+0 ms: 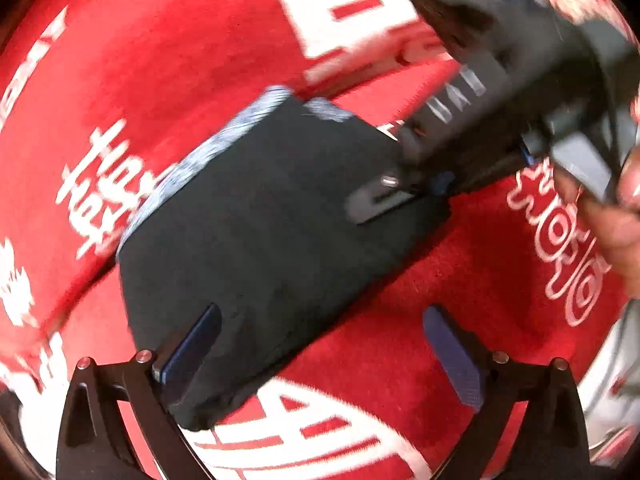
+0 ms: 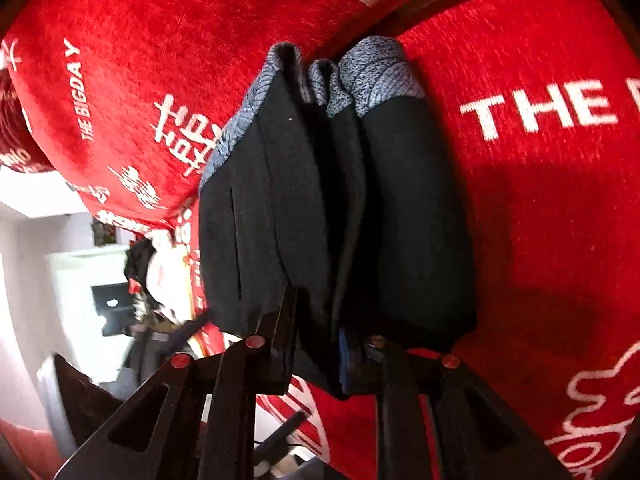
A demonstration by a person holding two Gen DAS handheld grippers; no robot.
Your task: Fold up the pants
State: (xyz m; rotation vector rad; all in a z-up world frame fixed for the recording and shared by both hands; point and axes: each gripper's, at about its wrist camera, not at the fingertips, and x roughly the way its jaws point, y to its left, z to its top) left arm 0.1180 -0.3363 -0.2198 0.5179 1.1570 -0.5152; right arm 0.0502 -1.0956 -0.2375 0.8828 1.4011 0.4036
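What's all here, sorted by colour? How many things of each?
Black with a grey-blue band: 1, the folded pants
Red with white lettering: 1, the cloth beneath them
Black with blue pads: 2, the left tongs, standing wide open, and the right tongs, clamped on the pants
Total: 4

Your left wrist cam looks steeply down, close over the folded pants (image 1: 256, 240); your right cam sits right against them (image 2: 340, 208). Both share the red blanket (image 1: 168, 60).
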